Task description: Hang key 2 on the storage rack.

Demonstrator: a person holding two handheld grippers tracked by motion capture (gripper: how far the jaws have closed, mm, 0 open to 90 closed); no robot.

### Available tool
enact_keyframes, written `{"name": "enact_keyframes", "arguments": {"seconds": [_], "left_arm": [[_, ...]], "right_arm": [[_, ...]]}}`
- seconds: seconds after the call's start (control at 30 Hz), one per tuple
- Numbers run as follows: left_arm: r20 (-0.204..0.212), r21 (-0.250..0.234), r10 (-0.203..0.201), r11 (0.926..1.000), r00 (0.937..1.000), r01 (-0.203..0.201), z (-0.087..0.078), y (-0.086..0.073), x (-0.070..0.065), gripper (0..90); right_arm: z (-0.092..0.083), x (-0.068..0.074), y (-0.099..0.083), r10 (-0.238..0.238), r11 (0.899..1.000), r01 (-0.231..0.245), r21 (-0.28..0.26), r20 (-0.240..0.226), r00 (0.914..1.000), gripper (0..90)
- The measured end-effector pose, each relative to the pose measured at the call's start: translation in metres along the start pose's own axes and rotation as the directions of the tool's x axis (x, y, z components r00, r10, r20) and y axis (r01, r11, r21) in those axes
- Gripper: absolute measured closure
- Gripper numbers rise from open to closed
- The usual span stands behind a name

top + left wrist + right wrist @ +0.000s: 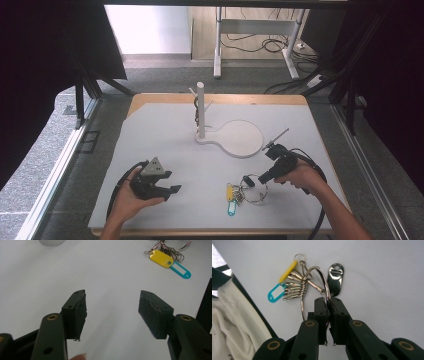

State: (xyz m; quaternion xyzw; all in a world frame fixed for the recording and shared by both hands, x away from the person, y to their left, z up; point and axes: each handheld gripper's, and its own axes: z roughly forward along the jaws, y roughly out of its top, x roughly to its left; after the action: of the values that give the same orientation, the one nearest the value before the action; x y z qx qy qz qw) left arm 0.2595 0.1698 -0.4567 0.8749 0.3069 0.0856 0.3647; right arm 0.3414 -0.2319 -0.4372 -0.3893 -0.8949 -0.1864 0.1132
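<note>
From the high view, the right gripper (253, 180) sits at the near right of the white table (165, 135), its tip at a large key ring (253, 192) with a bunch of keys (239, 196), a yellow tag (229, 192) and a teal tag (232, 209) lying beside it. The left gripper (169, 186) rests in the person's hand at the near left, well apart from the keys. A white stand (201, 110) with pegs rises from a round base (240, 138) farther back.

In the left gripper view, the two black jaws stand wide apart with nothing between them, bare table beyond; the tags lie at the top right.

In the right gripper view, the jaws are pressed together on the wire of the key ring, with a silver fob (335, 278) just beyond them and the keys fanned out to the left
</note>
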Motion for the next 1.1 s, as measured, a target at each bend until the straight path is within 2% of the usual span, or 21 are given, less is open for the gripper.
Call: {"name": "enact_keyframes", "arguments": {"seconds": [0.23, 0.43, 0.5, 0.57, 0.73, 1.1], "left_arm": [[0.011, -0.013, -0.005, 0.9999, 0.9999, 0.005, -0.001, 0.000, 0.000, 39.5], [0.009, -0.010, -0.006, 0.9999, 0.9999, 0.006, -0.002, 0.000, 0.001, 39.5], [0.009, -0.011, -0.007, 0.9999, 0.9999, 0.007, -0.002, 0.000, 0.001, 39.5], [0.009, -0.015, -0.010, 0.9998, 0.9999, 0.010, -0.002, -0.001, 0.001, 39.5], [0.008, -0.013, -0.009, 0.9999, 0.9999, 0.009, -0.002, -0.001, 0.001, 39.6], [0.006, -0.030, -0.014, 0.9994, 0.9999, 0.015, -0.007, -0.001, 0.002, 39.7]], "right_arm": [[0.001, 0.009, 0.001, -0.028, 1.000, 0.028, 0.007, -0.051, 0.9983, 82.4], [0.005, 0.014, 0.002, -0.060, 0.998, 0.061, 0.017, -0.055, 0.9967, 86.4], [0.004, 0.015, 0.002, -0.066, 0.998, 0.068, 0.018, -0.071, 0.9953, 86.8], [0.002, 0.018, 0.004, -0.065, 0.998, 0.067, 0.020, -0.067, 0.9957, 87.0], [-0.011, 0.025, 0.011, -0.099, 0.995, 0.101, 0.016, -0.064, 0.9930, 87.2], [-0.049, 0.040, 0.030, -0.114, 0.993, 0.114, -0.031, -0.009, 0.9934, 87.2]]}}
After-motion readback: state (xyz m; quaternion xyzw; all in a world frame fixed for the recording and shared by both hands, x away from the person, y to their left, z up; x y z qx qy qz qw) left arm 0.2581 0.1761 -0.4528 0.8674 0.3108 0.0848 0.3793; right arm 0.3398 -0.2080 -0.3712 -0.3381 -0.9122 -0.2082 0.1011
